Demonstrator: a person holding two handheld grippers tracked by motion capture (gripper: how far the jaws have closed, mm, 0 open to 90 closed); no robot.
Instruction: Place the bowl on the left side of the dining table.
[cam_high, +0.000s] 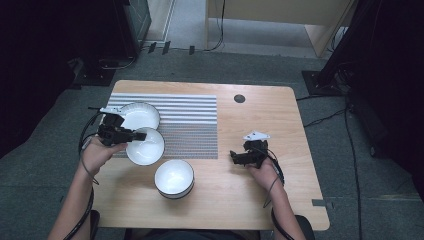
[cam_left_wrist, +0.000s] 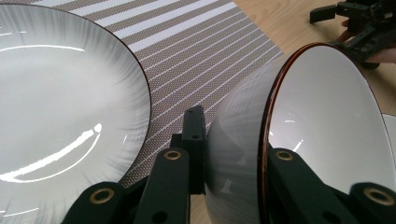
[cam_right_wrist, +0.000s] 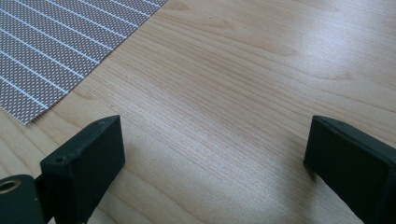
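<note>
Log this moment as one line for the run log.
left gripper: shut on bowl rim, bowl tilted | right gripper: open, nothing between jaws, over table | plate: on mat | second bowl: on table

You see a dim room with black corners around a well-lit table (cam_high: 240, 195). Overhead glare streaks the plate (cam_left_wrist: 60, 116) and tilted bowl (cam_left_wrist: 322, 121); near jaws look soft, casting faint shadows on wood.

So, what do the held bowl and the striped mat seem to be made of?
Bowl in the left gripper: likely glazed ceramic, glossy white with sharp highlights and a thin brown rim. Placemat: apparently woven vinyl or fabric, matte, with a fine dotted weave in grey and white stripes.
</note>
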